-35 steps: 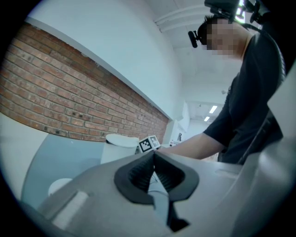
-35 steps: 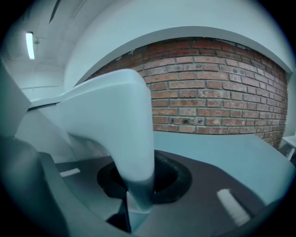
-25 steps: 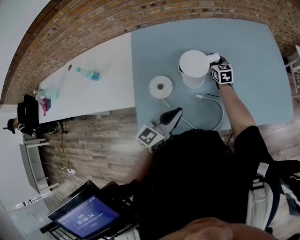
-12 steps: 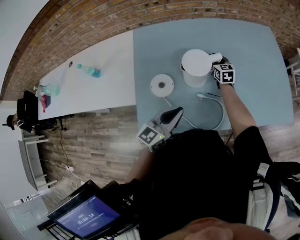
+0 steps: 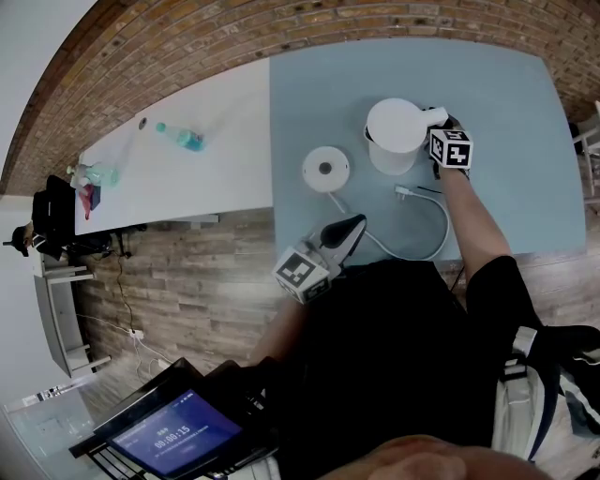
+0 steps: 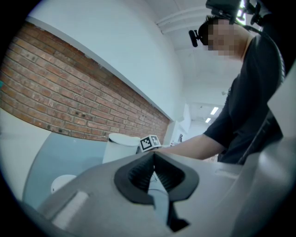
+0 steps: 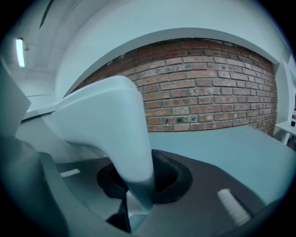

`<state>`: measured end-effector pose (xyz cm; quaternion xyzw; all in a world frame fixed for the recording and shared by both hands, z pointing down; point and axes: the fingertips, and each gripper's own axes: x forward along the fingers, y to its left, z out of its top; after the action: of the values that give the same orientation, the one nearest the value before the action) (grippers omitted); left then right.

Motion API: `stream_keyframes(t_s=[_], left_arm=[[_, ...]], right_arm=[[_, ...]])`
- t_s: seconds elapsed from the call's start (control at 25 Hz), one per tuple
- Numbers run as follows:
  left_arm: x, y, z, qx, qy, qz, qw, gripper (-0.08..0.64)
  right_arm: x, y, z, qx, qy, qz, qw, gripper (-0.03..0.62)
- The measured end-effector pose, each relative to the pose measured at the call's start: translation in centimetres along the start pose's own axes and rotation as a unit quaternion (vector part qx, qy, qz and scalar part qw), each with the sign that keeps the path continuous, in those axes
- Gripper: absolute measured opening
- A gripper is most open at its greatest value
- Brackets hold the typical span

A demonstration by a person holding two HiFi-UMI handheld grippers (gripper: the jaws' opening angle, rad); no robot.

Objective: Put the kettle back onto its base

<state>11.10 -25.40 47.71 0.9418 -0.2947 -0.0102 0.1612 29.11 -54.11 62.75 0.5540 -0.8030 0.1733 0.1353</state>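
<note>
Jaws of the right gripper (image 7: 134, 187) are easing open, pads on the handle of the lidded kettle (image 5: 397, 136). It stands on the table (image 5: 506, 103) near its base (image 5: 325, 170), not touching. The left gripper (image 6: 154, 172) is closed and empty.

White on blue-grey
Ahead of my left tongs (image 5: 349, 228) stood a white kettle (image 5: 394, 136) and white base (image 5: 325, 170) on the blue-grey table (image 5: 497, 112), red-brown brick wall (image 5: 281, 28) beyond; black-and-white squares patterned the tongs' cube (image 5: 298, 272).
</note>
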Motion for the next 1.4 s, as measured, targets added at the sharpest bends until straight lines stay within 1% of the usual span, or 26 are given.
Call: stream_keyframes(t_s=[0.24,0.44,0.68,0.84,1.08,1.24,1.4], left_arm=[[-0.2,0.0,-0.2,0.002,-0.001,-0.001,1.0000,0.005],[-0.3,0.0,-0.1,0.000,-0.004,-0.003,1.0000,0.005],[-0.9,1.0,0.3,0.006,-0.018,0.001,0.9998,0.005],[-1.2,0.7,0.0,0.008,-0.023,0.001,0.9997,0.005],[-2.0,1.3,0.3,0.007,-0.028,0.004,0.9996,0.005],[-2.3,0.9,0.4,0.005,-0.022,-0.005,0.9997,0.005],[-2.9,1.6,0.3,0.010,-0.032,0.002,0.9994,0.005]], right_arm=[[-0.6,1.2,0.7,-0.004,-0.009,0.012,1.000,0.081],[-1.4,2.3,2.1,0.024,-0.029,0.028,0.999,0.081],[-1.3,3.9,4.3,0.038,-0.042,0.034,0.998,0.086],[-1.8,4.3,4.8,0.035,-0.051,0.035,0.997,0.087],[-1.7,5.2,5.9,0.029,-0.055,0.036,0.997,0.087],[-1.5,6.4,6.1,0.026,-0.061,0.044,0.997,0.087],[-1.2,7.8,6.1,0.025,-0.067,0.056,0.996,0.089]])
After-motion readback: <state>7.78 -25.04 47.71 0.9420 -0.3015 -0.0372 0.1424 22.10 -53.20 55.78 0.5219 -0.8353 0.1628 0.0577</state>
